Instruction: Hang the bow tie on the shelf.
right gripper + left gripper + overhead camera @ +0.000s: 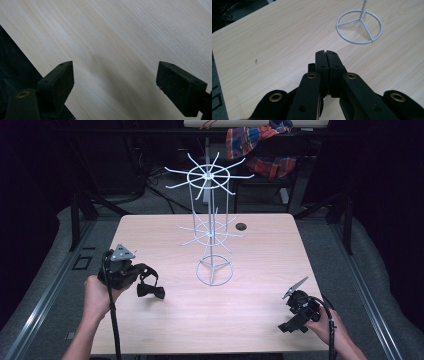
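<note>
Our left gripper has its jaws pressed together, and a black bow tie hangs at their tip, its strap looping up by the jaws; in the left gripper view the two pads meet flush and a bit of black peeks out just behind them, so we read the tie as pinched there. The tie sits low over the table, left of the white wire stand and nearer to us than its ring base. In the left gripper view that base lies ahead of the closed jaws and to the right, well apart from them.

Our right gripper rests near the table's front right corner, far from the stand, its jaws spread wide with nothing between them; the right gripper view has bare wood under the gap and the table edge at left.

Beyond the stand, a plaid cloth drapes over a chair past the table's far edge.
</note>
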`<state>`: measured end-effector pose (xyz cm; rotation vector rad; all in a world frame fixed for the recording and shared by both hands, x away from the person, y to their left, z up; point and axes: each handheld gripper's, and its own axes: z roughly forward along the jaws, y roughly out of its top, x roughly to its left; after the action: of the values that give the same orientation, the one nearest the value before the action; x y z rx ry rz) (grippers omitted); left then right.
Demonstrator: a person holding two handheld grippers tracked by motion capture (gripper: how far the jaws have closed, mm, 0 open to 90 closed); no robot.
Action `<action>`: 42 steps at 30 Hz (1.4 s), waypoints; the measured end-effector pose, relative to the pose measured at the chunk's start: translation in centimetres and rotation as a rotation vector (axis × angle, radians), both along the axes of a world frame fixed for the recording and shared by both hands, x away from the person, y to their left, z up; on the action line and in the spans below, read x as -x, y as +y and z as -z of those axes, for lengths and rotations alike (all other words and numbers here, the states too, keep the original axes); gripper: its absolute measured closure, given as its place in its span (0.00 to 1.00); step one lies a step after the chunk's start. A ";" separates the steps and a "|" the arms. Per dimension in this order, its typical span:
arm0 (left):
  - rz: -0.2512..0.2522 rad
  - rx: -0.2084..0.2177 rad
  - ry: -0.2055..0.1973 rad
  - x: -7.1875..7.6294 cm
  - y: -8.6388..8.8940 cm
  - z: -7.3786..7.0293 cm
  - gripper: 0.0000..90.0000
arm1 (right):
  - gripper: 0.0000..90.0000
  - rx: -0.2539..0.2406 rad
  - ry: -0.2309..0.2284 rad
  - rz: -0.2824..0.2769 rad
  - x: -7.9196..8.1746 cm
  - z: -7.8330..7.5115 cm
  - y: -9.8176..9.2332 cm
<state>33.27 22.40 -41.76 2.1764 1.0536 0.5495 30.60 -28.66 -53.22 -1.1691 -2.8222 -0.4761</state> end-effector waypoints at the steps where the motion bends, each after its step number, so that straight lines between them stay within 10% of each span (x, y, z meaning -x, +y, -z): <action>1: 0.000 0.000 0.000 0.0 0.0 0.0 0.98 | 0.16 0.003 0.002 0.001 0.0 0.0 0.0; 42: 0.152 -0.010 -0.079 -2.1 -4.9 -3.9 0.98 | 0.16 -0.008 0.001 0.012 0.1 0.0 0.0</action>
<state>35.33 17.45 -37.89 2.2025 0.8379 0.5664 30.50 -28.71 -53.18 -1.1851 -2.8108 -0.4872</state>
